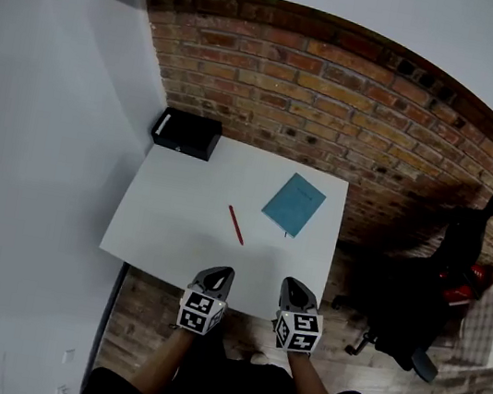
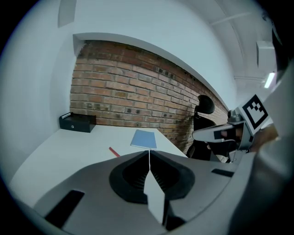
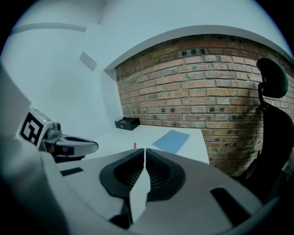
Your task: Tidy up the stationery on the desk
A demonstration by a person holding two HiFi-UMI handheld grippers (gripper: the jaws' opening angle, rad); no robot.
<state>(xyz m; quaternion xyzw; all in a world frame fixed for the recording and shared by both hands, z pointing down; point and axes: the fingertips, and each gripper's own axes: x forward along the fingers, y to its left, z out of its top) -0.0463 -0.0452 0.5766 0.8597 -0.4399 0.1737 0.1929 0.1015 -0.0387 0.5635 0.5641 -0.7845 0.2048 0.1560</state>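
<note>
Head view steeply down from overhead; both gripper views low and forward across the same desk (image 1: 176,226).

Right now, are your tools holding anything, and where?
Nothing. Both the left tool and right tool are shut and empty; the red pen and blue notebook lie on the desk.

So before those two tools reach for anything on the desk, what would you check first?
1. Left tool empty: ok, jaws together with nothing between them.
2. Right tool empty: ok, same.
3. Jaws open for a grasp: not ok, both are shut.
4. Slim red pen free to pick up: ok, it lies alone on the white desk, apart from the notebook.
5. Thin blue notebook lying flat and closed: ok.
6. Black rectangular box at the far left corner open to take things: cannot tell.
</note>
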